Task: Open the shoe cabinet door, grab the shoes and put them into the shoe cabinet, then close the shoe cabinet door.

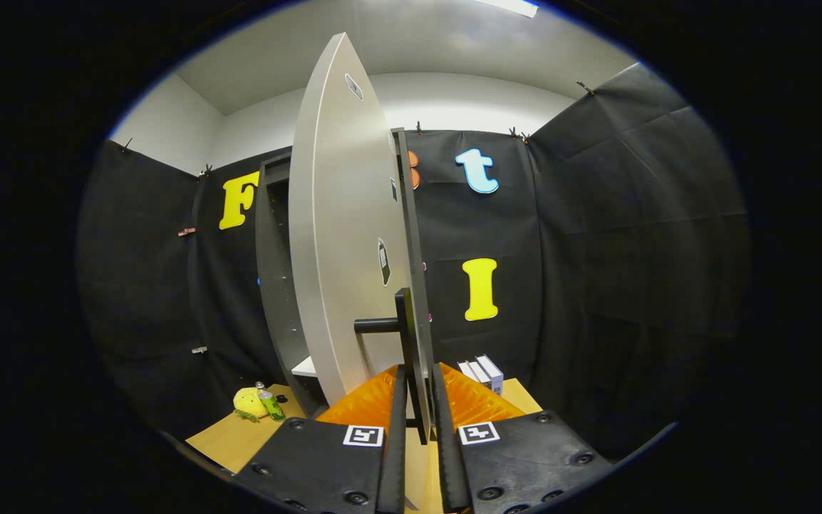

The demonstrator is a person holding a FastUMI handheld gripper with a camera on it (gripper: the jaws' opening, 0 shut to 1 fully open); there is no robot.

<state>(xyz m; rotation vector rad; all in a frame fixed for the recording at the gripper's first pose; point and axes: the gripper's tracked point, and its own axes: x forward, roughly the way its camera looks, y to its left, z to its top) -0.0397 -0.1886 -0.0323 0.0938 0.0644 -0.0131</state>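
Between the two fingers of the claw (418, 435) stands the dark handle (405, 335) of the shoe cabinet door (343, 235); the fingers are drawn in close on either side of its upright bar, and they seem to pinch it, though whether both pads truly press on it cannot be told. The claw is level and points forward along the door's edge, low over the desk (240, 439). The handle's short round stem runs leftward from the bar into the door. The pale door is swung out toward the claw and seen nearly edge-on, rising tall above the fingers. Behind it to the left, the dark shoe cabinet (275, 285) stands open, with a light shelf (305, 368) showing inside near its bottom. On the desk left of the cabinet lie a yellow soft toy (247, 403) and a small green bottle (270, 405), touching each other. Beyond the right finger, a few white boxes (482, 373) stand side by side near the black cloth wall (632, 250).
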